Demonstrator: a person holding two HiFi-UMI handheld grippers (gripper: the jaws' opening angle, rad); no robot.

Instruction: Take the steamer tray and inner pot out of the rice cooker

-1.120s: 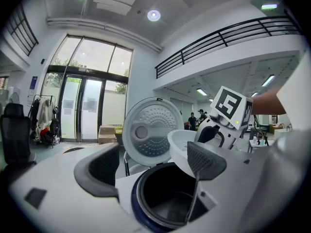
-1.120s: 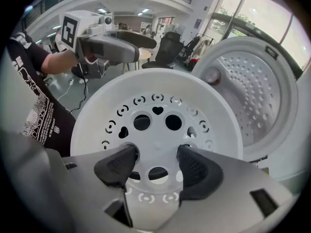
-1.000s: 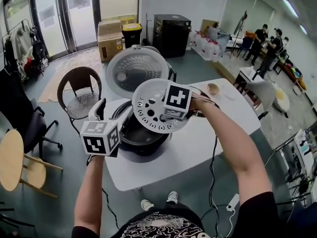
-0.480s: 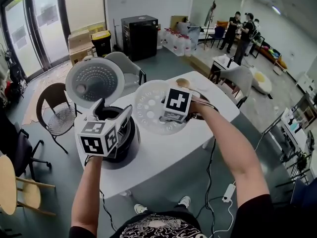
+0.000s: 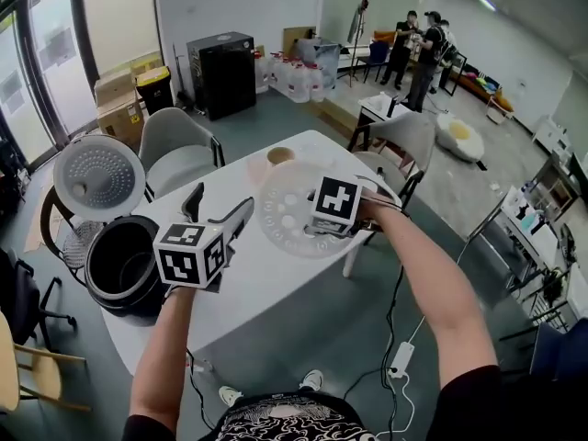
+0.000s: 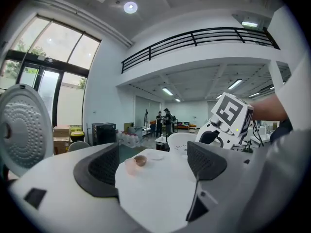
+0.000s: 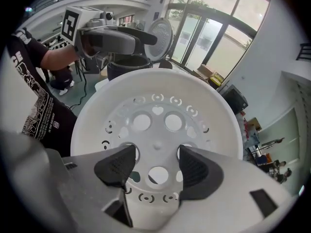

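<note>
The white perforated steamer tray [image 5: 287, 211] hangs over the white table [image 5: 276, 288], with my right gripper [image 5: 310, 224] shut on its near rim. In the right gripper view the tray [image 7: 155, 115] fills the frame and the pads [image 7: 116, 165] clamp its edge. The black rice cooker [image 5: 124, 269] stands at the table's left end with its lid [image 5: 96, 177] up and the dark inner pot [image 5: 118, 255] inside. My left gripper [image 5: 219, 211] hovers open and empty between cooker and tray; its view shows bare jaws [image 6: 153, 161] over the table.
A small brown bowl [image 5: 280, 156] sits at the table's far side. Grey chairs [image 5: 179, 150] stand around the table, a black cabinet [image 5: 220, 73] and boxes [image 5: 118, 99] behind. People stand at the far right. A power strip [image 5: 401, 358] and cable lie on the floor.
Both grippers have swung right, away from the cooker. The tray has travelled with the right gripper from above the cooker to over the table's middle. The left gripper stays open.
</note>
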